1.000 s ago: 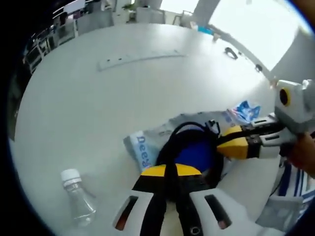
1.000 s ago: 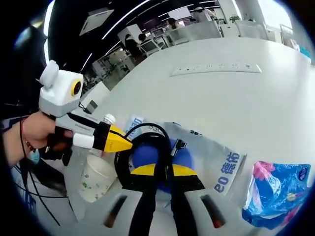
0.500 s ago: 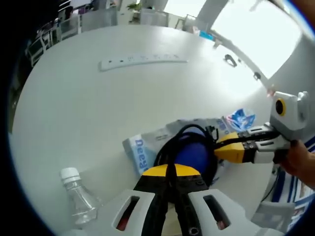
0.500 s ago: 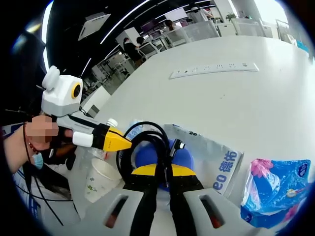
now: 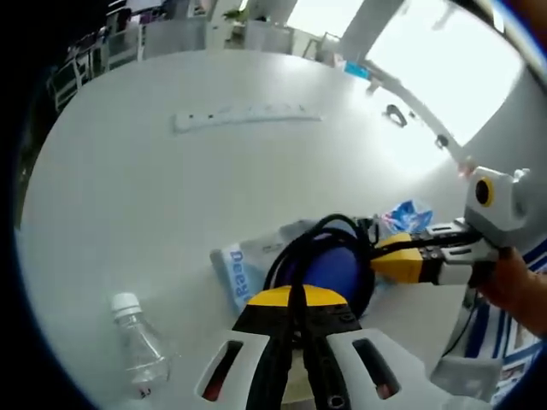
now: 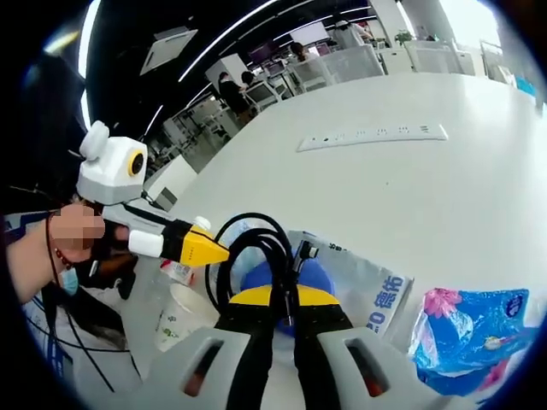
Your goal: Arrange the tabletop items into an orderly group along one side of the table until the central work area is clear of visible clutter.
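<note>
Both tools grip black cable point(image 5: 301, 248) over "Dees"-lettered bag point(image 5: 242, 266).

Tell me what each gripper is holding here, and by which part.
Both hold the coiled black cable: the left gripper is shut on the loop's near side, the right gripper on another stretch of the loop, above the blue round object.

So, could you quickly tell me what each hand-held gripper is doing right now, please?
Left hand-held gripper: shut on the black cable.
Right hand-held gripper: shut on the same black cable.
</note>
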